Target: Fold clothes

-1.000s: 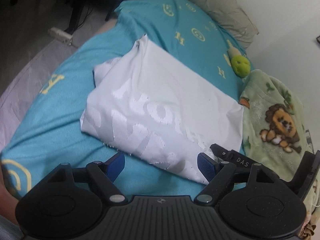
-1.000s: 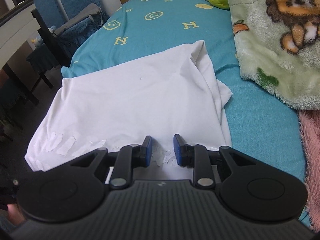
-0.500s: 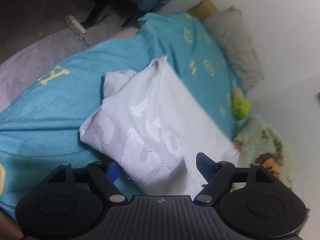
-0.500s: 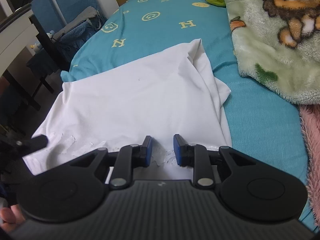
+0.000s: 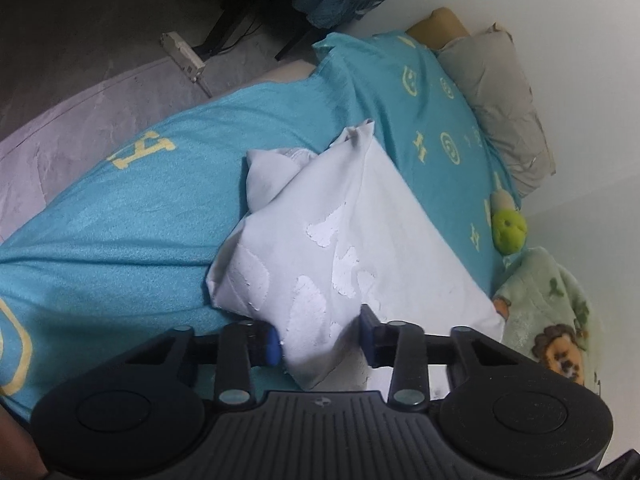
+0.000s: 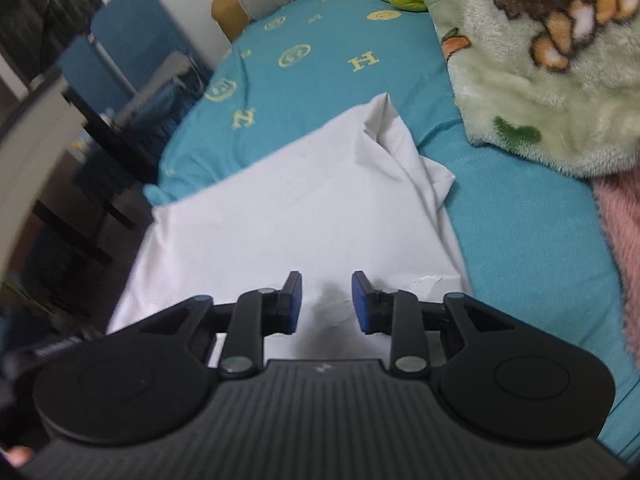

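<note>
A white shirt with a white cracked print (image 5: 348, 248) lies partly folded on the teal bedsheet (image 5: 132, 220). My left gripper (image 5: 320, 346) has its jaws around the shirt's near corner, with cloth bunched between the blue pads, which are still apart. My right gripper (image 6: 326, 300) stands open over the near edge of the same shirt (image 6: 304, 216); cloth lies in the gap between its pads without being pinched. The shirt's far corner is rumpled.
A green lion-print blanket (image 6: 540, 64) and a pink fuzzy blanket (image 6: 624, 240) lie to the right. A green plush toy (image 5: 508, 232) and a grey pillow (image 5: 504, 104) are at the bed's head. Blue chairs (image 6: 132, 52) and a dark table stand left of the bed.
My left gripper has moved in onto the shirt's near corner and narrowed around it. My right gripper has opened wider and shifted forward over the shirt's edge.
</note>
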Motion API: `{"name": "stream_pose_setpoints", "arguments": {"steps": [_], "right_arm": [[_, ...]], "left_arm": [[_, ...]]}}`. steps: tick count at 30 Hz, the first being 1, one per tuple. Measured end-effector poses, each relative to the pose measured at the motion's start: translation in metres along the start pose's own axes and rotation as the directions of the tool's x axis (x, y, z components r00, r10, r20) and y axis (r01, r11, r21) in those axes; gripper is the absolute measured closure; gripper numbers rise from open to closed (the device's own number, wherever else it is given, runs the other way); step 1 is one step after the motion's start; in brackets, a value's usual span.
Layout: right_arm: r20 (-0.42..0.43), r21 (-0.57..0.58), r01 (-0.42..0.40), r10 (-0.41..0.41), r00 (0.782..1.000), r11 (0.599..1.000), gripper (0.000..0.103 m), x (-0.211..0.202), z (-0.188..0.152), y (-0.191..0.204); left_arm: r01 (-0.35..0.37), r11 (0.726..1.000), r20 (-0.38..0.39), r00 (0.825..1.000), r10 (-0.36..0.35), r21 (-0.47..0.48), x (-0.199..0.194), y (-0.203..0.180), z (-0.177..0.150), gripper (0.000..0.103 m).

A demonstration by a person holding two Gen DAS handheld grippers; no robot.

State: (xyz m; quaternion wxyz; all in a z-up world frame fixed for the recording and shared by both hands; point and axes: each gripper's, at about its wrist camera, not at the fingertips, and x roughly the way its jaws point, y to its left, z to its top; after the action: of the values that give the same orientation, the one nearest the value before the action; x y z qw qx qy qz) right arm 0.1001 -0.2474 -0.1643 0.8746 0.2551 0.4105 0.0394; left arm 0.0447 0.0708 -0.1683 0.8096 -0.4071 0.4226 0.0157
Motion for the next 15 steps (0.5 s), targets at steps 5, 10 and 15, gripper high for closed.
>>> {"name": "stream_pose_setpoints", "arguments": {"steps": [5, 10, 15], "right_arm": [[0.007, 0.298, -0.288, 0.3, 0.954, 0.91, 0.005, -0.014, -0.013, -0.013], [-0.131, 0.536, -0.347, 0.481, 0.867, 0.77, 0.005, 0.023, -0.047, -0.013], [-0.079, 0.62, -0.256, 0.384, 0.92, 0.742, 0.007, 0.035, -0.056, -0.035]], "left_arm": [[0.061, 0.998, 0.06, 0.996, -0.063, 0.034, -0.012, -0.01, -0.002, 0.08], [0.095, 0.995, 0.079, 0.992, -0.097, 0.024, -0.017, -0.012, -0.003, 0.081], [0.138, 0.99, 0.099, 0.986, -0.135, -0.018, -0.017, -0.006, 0.001, 0.084]]}}
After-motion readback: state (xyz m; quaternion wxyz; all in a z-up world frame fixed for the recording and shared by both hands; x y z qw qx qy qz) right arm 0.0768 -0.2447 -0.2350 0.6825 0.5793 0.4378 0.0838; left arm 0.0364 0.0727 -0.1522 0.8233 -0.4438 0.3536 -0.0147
